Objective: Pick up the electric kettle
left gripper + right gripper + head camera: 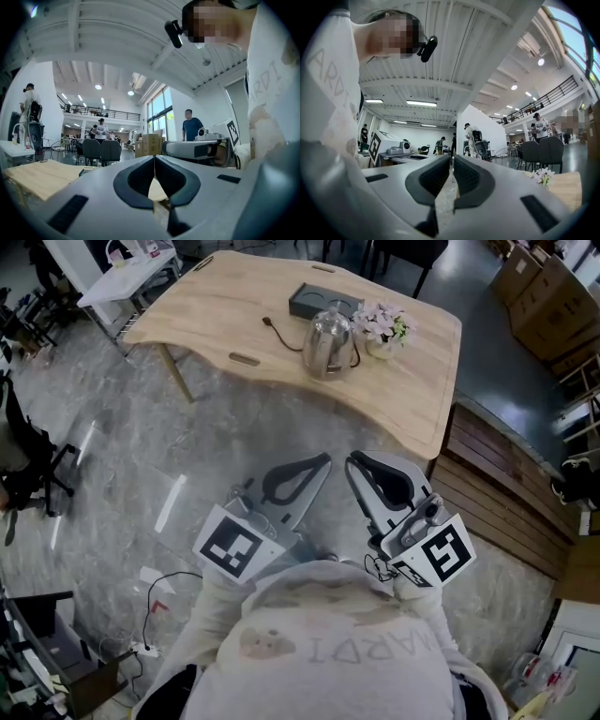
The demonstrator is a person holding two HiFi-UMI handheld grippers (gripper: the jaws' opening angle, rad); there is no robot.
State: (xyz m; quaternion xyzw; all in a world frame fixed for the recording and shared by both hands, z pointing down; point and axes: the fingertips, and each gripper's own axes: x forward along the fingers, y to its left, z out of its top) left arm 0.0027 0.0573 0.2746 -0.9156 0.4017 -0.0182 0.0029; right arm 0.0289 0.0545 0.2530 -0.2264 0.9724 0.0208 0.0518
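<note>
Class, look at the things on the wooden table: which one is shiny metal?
The electric kettle. It alone is silver and reflective; the flat base behind it is dark grey, and the flowers to its right are pale pink.

Grippers are hanging near; kettle is sitting on the far table.
The person is holding the left gripper (322, 463) and right gripper (354, 463) side by side over the grey floor (141, 474), jaws together. The steel electric kettle (328, 341) is standing upright on the wooden table (216, 306), well apart from them, with a dark base (314, 299) just beyond and a flower pot (382, 329) just right.
</note>
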